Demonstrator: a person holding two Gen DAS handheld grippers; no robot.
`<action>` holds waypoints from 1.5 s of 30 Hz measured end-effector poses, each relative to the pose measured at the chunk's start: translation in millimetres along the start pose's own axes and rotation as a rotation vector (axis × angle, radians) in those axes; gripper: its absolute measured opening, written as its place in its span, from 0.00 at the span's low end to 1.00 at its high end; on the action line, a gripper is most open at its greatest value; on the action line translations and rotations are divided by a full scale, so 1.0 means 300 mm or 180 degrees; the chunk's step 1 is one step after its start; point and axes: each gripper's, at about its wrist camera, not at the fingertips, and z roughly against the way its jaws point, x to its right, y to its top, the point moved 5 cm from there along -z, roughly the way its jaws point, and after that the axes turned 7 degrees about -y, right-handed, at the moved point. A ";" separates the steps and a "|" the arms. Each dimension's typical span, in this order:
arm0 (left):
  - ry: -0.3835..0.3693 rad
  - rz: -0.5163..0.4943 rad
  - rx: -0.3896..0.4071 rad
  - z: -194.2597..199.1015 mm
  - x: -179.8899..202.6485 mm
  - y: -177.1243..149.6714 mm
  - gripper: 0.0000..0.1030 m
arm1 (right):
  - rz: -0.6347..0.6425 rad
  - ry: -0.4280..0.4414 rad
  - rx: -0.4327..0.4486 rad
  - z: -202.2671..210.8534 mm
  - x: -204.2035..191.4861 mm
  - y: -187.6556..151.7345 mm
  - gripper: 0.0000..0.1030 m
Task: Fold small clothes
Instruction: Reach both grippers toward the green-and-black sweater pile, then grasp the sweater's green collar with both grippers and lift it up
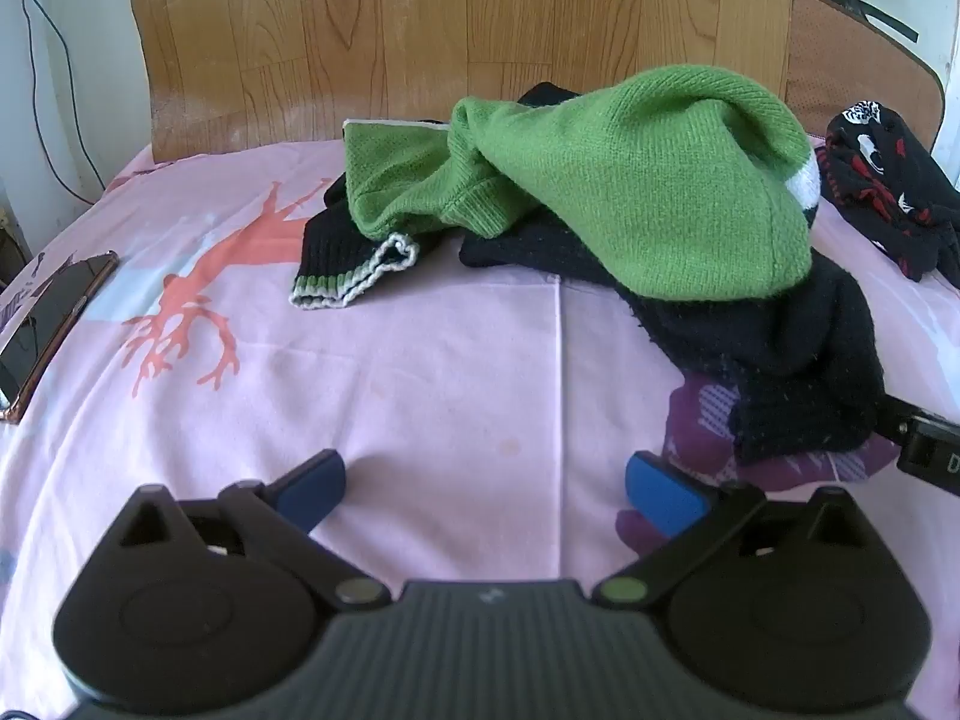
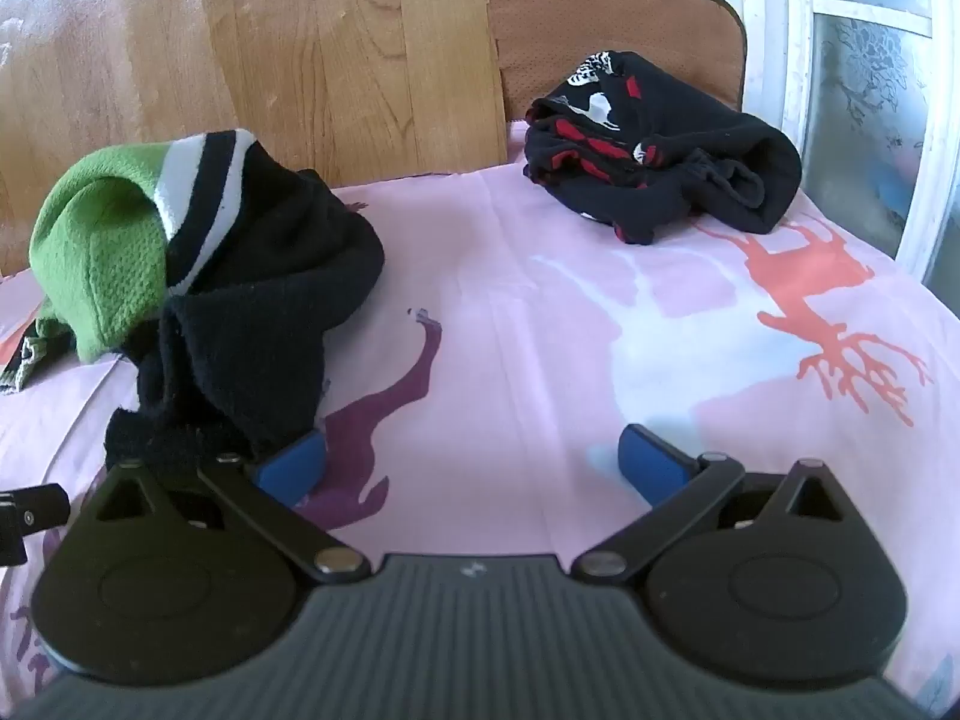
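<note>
**Both grippers wide open over the pink sheet, sweater heaped ahead**

My left gripper point(image 1: 485, 491) hangs low over the pink bedsheet point(image 1: 420, 372) with its blue pads spread far apart and nothing between them. My right gripper point(image 2: 473, 461) is spread just as wide and grips nothing, though its left pad point(image 2: 291, 468) sits right against the trailing black hem of the sweater; I cannot tell whether they actually touch.

The sheet is smooth here, printed with a purple deer point(image 2: 384, 420) just ahead of my right gripper and coral deer point(image 1: 192, 294) farther out. In the left view a phone point(image 1: 48, 330) lies at about 9 o'clock near the sheet's edge.

The green and black sweater point(image 1: 648, 192) is bunched in a heap at 1 o'clock from my left gripper and 10 o'clock from my right. Its long axis runs roughly across the left view, from a striped cuff point(image 1: 348, 276) at 11 o'clock over to the black part at 3 o'clock, which drops toward me.

Farther off, at 1 o'clock in the right view, a black garment with red and white print point(image 2: 660, 150) lies crumpled, well apart from the sweater. Behind stand a wooden headboard point(image 1: 420, 30), a brown chair back point(image 2: 612, 30) and a frosted window point(image 2: 870, 90).
</note>
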 end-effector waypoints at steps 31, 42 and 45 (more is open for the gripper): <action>-0.0235 0.0586 0.0786 0.155 -0.488 0.009 0.60 | 0.1738 0.1317 0.0999 0.173 -0.427 0.099 0.57; -0.0115 -0.0746 0.1138 0.062 -0.285 0.176 0.55 | 0.0841 0.1176 0.1120 0.100 -0.249 0.393 0.14; 0.0002 -0.1463 0.1135 -0.041 -0.175 0.202 0.58 | 0.0763 0.1074 0.1097 0.062 -0.211 0.406 0.14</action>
